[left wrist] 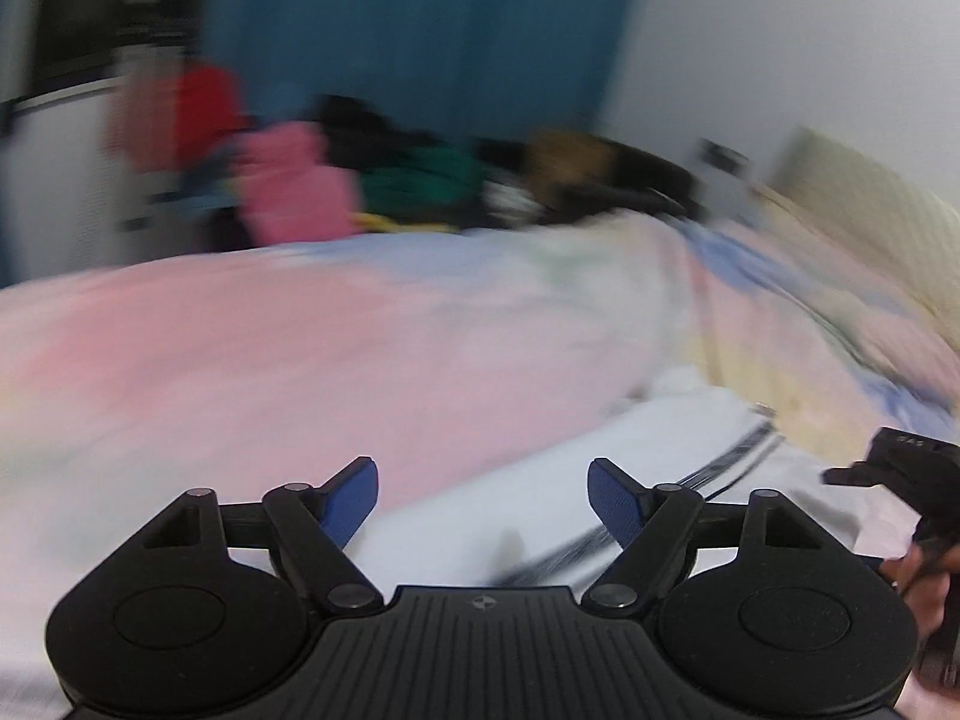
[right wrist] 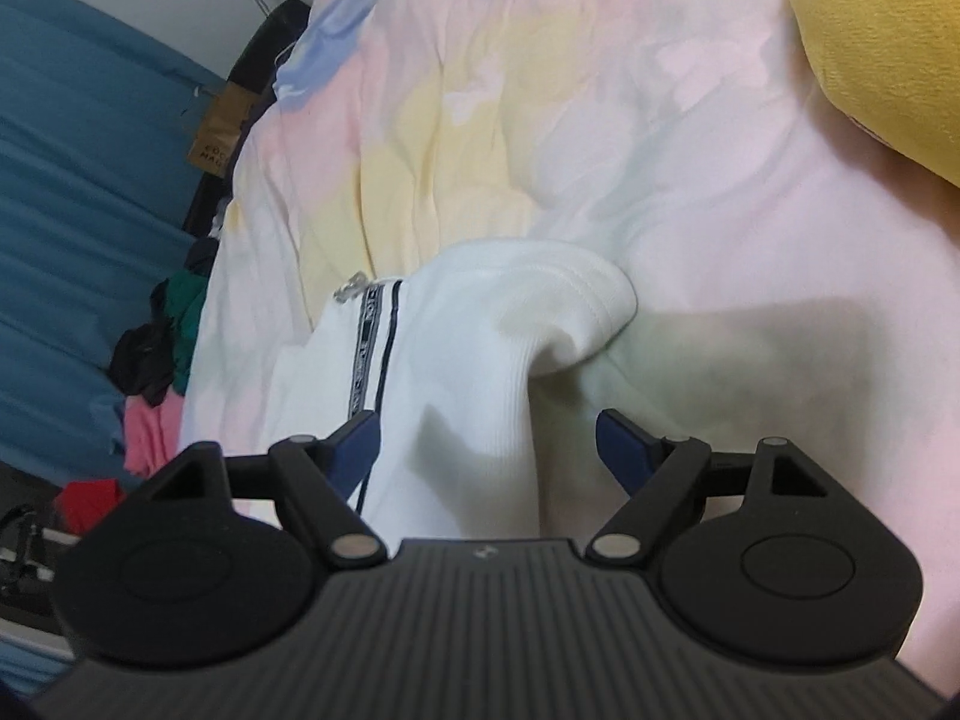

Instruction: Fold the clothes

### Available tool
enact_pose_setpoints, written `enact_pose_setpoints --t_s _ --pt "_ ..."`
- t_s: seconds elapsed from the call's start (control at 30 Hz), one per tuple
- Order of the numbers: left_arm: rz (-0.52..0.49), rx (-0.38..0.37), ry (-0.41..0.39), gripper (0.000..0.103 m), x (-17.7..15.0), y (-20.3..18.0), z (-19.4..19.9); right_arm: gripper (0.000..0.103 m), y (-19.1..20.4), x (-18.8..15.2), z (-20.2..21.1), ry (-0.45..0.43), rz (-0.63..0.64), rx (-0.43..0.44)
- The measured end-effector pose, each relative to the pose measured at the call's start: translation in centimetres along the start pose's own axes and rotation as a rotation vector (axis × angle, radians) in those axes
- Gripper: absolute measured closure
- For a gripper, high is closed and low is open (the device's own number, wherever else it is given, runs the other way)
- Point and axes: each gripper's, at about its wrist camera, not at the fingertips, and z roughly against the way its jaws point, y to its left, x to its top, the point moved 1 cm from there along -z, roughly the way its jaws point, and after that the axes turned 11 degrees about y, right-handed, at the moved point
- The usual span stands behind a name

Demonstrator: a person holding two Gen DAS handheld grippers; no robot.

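While white zip jacket (right wrist: 456, 348) lies bunched on bed (right wrist: 750, 276), fold looks unfinished or partway; L gripper (left wrist: 483, 501) & R gripper (right wrist: 487, 447) jaws wide, empty; clothes pile (left wrist: 336, 180) beyond.

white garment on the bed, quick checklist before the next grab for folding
1. Left gripper open and holding nothing: ok.
2. Right gripper open and holding nothing: ok.
3. White garment within the right gripper's line: ok, it lies right ahead.
4. Garment laid flat: not ok, its ribbed hem is bunched.
5. Bedspread around it free of other clothes: ok.
6. Left view sharp enough to aim: not ok, blurred.
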Motion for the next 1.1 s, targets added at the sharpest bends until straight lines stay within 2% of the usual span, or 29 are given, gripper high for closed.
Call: enact_pose_setpoints --t_s 0.2,0.27,0.3,0.33,0.43,0.53,0.57,0.63,0.73,0.83,0.97,1.03,1.1 --pt "-0.183 -0.147 0.088 0.032 5.1 -4.9 -10.8 0.022 0.1 0.2 -1.5 -0.066 0.002 -0.032" --pt "-0.246 -0.179 0.121 0.038 5.9 -6.3 -13.9 0.022 0.4 0.4 -2.3 -0.077 0.015 -0.037" --pt "-0.278 -0.193 0.138 0.046 6.4 -7.1 -15.4 0.022 0.4 0.6 -2.5 -0.086 0.015 -0.041" --pt "-0.314 -0.207 0.153 0.05 6.7 -7.7 -16.7 0.022 0.3 0.6 -2.6 -0.091 0.011 -0.04" --pt "-0.458 -0.195 0.178 0.058 6.1 -10.4 -19.1 0.022 0.1 0.6 -2.7 -0.124 0.003 -0.029" --pt "-0.551 -0.163 0.167 0.077 5.6 -11.9 -19.5 0.022 0.2 0.6 -3.1 -0.129 0.004 -0.039" --pt "-0.565 -0.149 0.154 0.088 5.5 -12.1 -19.2 0.022 0.2 0.6 -3.1 -0.13 0.004 -0.04" --pt "-0.595 -0.121 0.127 0.096 5.2 -12.3 -18.5 0.022 0.3 0.4 -2.8 -0.129 0.0 -0.039" --pt "-0.638 -0.08 0.087 0.097 4.8 -12.7 -17.5 0.022 0.4 0.0 -2.2 -0.125 -0.01 -0.033" --pt "-0.612 -0.072 0.007 0.097 5.6 -12.5 -15.2 0.022 0.1 -0.1 -1.6 -0.137 -0.02 -0.021" --pt "-0.532 0.023 -0.058 0.097 6.6 -11.9 -13.9 0.021 0.0 -0.2 -0.8 -0.137 -0.002 0.01" --pt "-0.482 0.088 -0.059 0.097 6.8 -11.3 -14.7 0.021 0.2 -0.1 -0.7 -0.125 0.005 0.041" --pt "-0.443 0.134 -0.024 0.097 6.9 -10.7 -16.5 0.021 0.3 -0.1 -1.0 -0.101 0.013 0.064"
